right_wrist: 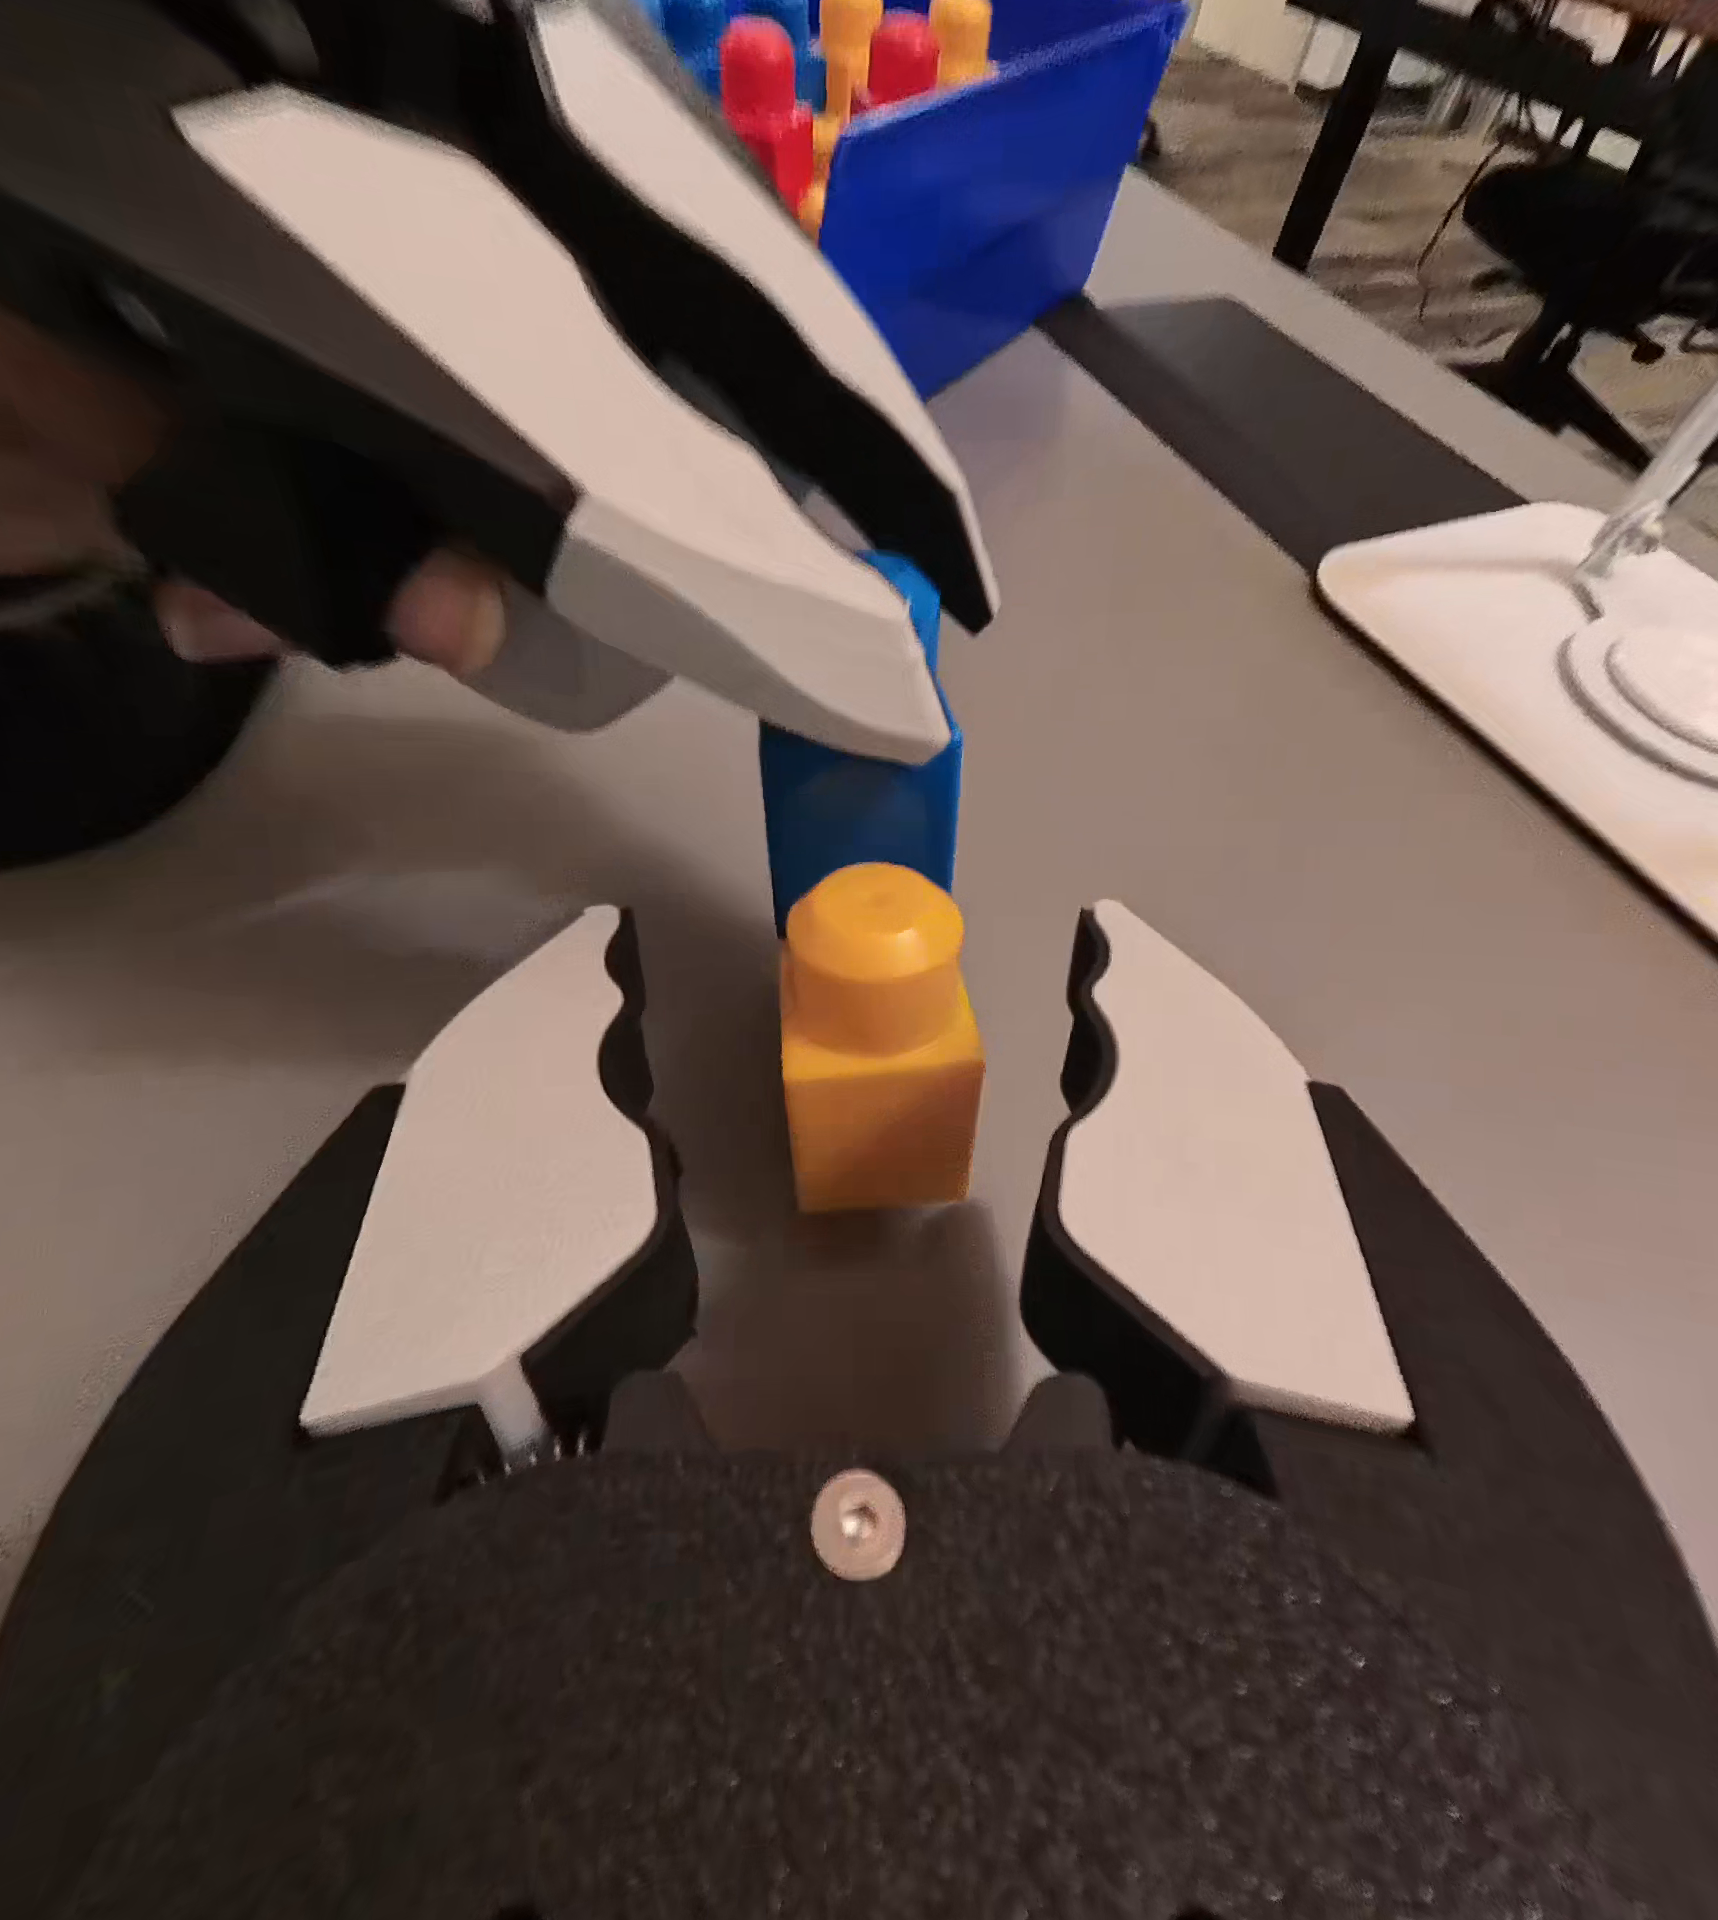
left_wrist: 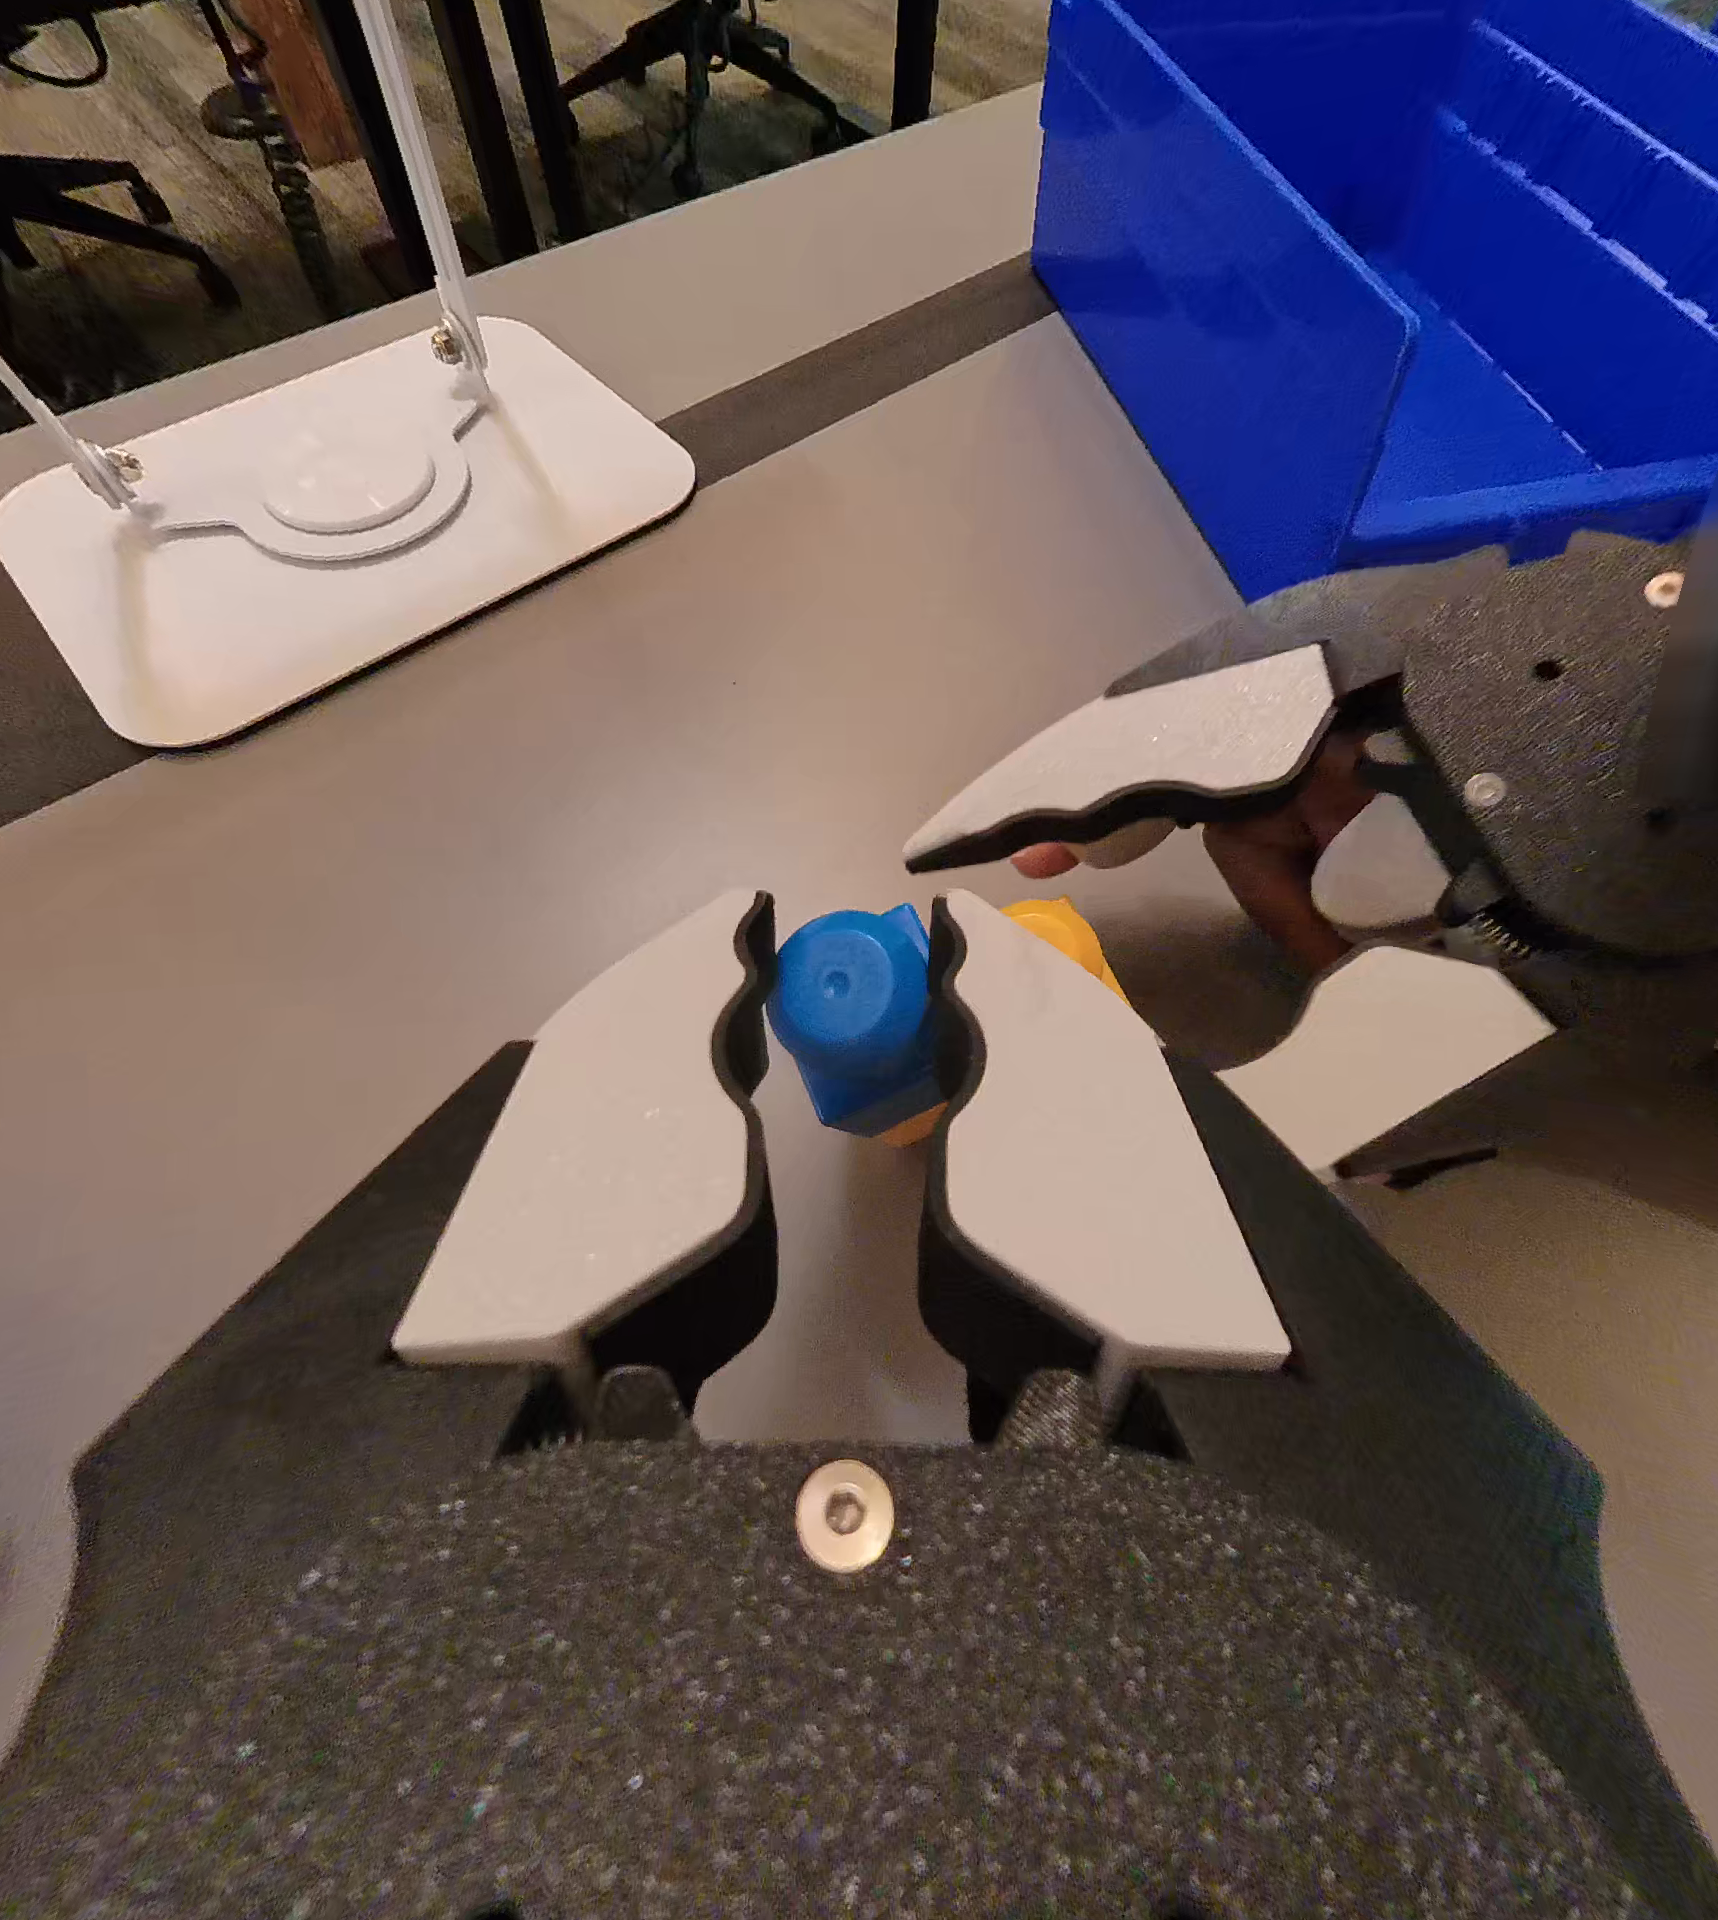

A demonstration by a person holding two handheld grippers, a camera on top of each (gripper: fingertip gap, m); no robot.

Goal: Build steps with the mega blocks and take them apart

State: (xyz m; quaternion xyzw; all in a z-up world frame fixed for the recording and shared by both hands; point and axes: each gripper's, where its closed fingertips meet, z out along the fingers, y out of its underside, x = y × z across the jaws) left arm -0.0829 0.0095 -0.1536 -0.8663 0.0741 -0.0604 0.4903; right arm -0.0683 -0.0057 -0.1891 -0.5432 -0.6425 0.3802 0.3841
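Grey table (right_wrist: 1250,831), left claw (left_wrist: 850,997) gripping blue block (left_wrist: 850,1013), right claw (right_wrist: 855,1023) open

Two two-finger grippers with grey pads on black bodies are in play, the left gripper (left_wrist: 850,961) and the right gripper (right_wrist: 855,951). On the grey table stand one blue plastic single-stud block (right_wrist: 860,805) and one yellow plastic single-stud block (right_wrist: 881,1060). There is one blue plastic bin (right_wrist: 990,208) with several red, yellow and blue blocks inside, too cropped to count, and one white flat stand base (left_wrist: 335,520).
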